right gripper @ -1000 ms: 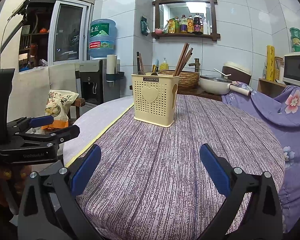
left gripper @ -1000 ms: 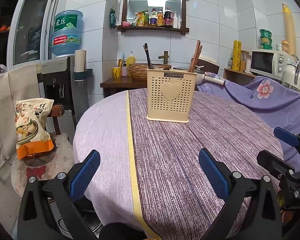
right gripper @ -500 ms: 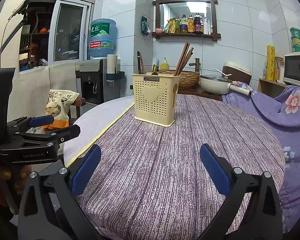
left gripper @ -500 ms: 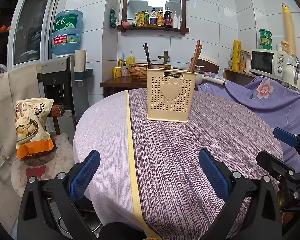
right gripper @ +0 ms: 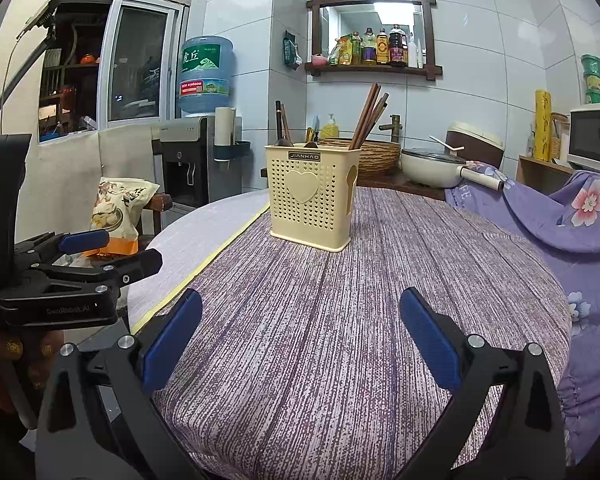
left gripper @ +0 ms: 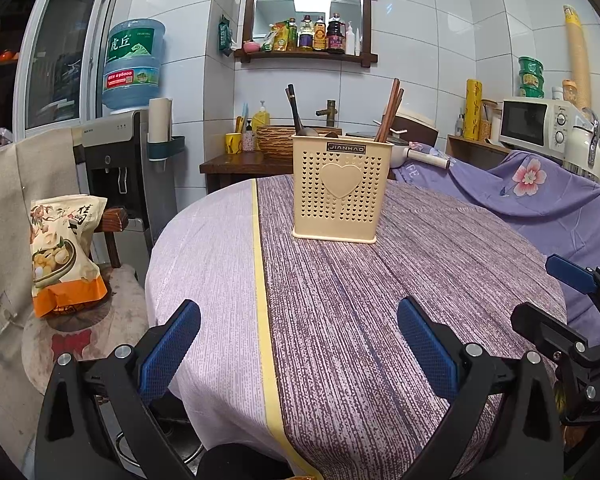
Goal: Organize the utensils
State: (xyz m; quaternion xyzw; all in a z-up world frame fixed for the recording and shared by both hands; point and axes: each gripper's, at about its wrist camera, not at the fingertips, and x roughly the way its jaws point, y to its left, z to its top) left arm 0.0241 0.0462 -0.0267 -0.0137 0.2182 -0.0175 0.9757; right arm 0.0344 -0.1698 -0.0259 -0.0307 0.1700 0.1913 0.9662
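Both the left gripper [left gripper: 299,343] and the right gripper [right gripper: 300,335] hover with jaws spread wide, holding and touching nothing, above the near edge of the round bench [right gripper: 340,320]. Well ahead, the cream utensil holder [left gripper: 341,187] stands upright on the purple cloth [left gripper: 380,300], with chopsticks [left gripper: 390,110] and dark-handled utensils [left gripper: 296,112] inside.

The cream utensil holder [left gripper: 341,190] on the counter carries a small dark plate near its top rim reading "JIANHAO". Far left, the blue water jug [left gripper: 133,66] on the dispenser shows large white characters "虎丘" on its green label, with a red strip of numbers below too small to make out. The snack bag [left gripper: 62,254] at left bears Chinese characters I can't read clearly.
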